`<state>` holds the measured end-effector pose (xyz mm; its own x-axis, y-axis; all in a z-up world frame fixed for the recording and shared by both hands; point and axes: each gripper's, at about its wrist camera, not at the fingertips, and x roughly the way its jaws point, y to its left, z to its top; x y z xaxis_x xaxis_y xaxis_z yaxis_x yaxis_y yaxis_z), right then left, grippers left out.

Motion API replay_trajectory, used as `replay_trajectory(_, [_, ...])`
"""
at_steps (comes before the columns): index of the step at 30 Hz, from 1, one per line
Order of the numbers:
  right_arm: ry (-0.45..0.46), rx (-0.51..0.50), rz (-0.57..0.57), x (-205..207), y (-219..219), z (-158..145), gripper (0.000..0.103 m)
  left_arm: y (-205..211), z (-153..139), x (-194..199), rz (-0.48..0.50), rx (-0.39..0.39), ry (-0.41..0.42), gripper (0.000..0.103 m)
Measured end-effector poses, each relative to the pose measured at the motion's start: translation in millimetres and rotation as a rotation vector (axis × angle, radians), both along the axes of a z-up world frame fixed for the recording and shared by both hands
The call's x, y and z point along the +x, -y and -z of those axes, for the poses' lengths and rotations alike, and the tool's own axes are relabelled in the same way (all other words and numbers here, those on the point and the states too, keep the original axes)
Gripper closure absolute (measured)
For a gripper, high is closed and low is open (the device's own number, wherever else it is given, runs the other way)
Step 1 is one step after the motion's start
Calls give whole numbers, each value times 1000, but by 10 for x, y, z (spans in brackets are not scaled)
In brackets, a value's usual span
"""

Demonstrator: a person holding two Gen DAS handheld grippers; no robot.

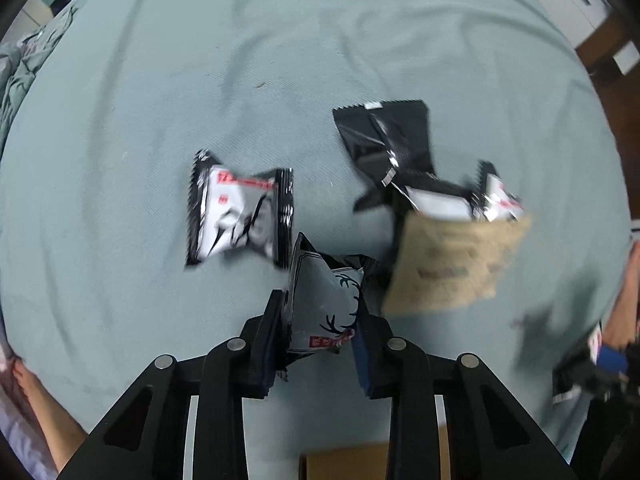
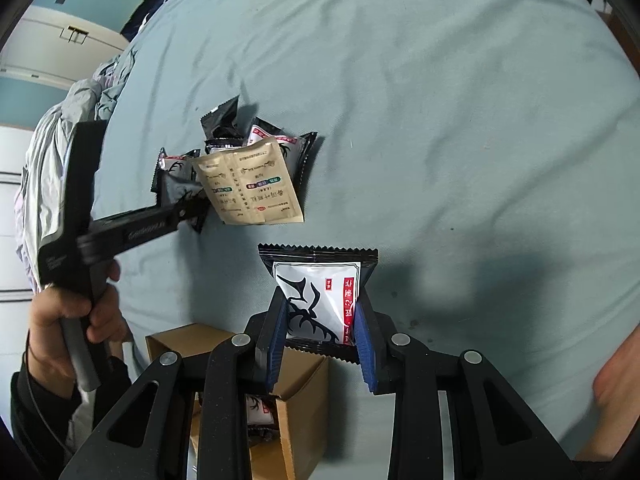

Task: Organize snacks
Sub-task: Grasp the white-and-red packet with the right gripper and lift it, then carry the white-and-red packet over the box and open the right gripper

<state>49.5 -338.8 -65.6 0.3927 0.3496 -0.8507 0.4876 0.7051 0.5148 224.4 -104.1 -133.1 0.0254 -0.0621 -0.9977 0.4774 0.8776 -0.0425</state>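
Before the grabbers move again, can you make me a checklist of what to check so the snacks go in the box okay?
1. Right gripper pinching its black-and-white deer-print snack packet: ok, a finger on each side.
2. Left gripper pinching its own grey deer-print packet: ok.
3. Brown cardboard box open: ok, flaps apart, one packet already inside.
4. Right packet directly above the opening: cannot tell; the box sits below and left of it.
5. Snacks still waiting on the pale blue bedsheet: not ok, a tan paper sachet and several black packets remain.
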Motion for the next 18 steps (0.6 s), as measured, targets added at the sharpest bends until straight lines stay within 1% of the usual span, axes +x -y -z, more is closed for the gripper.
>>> replay_trajectory(3, [-7, -30, -10, -46, -29, -46, 74, -89, -259, -145, 35, -13, 35, 73])
replay_trajectory(7, [-23, -101, -40, -142, -102, -149, 74, -239, -664, -461, 76, -34, 72, 74])
replay_trajectory(9, [-30, -128, -47, -210, -127, -219, 74, -372, -937, -692, 114, -42, 97, 74])
replay_trajectory(10, [-31, -126, -42, -247, -132, -253, 74, -439, -1016, -783, 125, -46, 104, 74])
replay_trajectory(11, [-29, -113, -35, -290, -136, -291, 74, -505, -1166, -937, 150, -56, 112, 74])
replay_trajectory(12, [-27, -99, -27, -341, -142, -334, 74, -578, -1268, -1060, 169, -67, 112, 74])
replay_trajectory(13, [-28, -97, -21, -382, -150, -377, 74, -542, -1340, -1156, 183, -72, 109, 74])
replay_trajectory(14, [-30, -102, -14, -415, -164, -412, 74, -575, -1448, -1334, 211, -81, 102, 73])
replay_trajectory(15, [-31, -110, -8, -453, -184, -467, 74, -603, -1521, -1488, 234, -90, 96, 73])
replay_trajectory(16, [-32, -114, -5, -475, -202, -511, 74, -596, -1556, -1559, 254, -96, 93, 73])
replay_trajectory(17, [-31, -120, -2, -507, -233, -583, 74, -554, -1622, -1734, 290, -104, 92, 73])
replay_trajectory(18, [-28, -127, -2, -528, -249, -640, 74, -470, -1615, -1872, 326, -112, 98, 73])
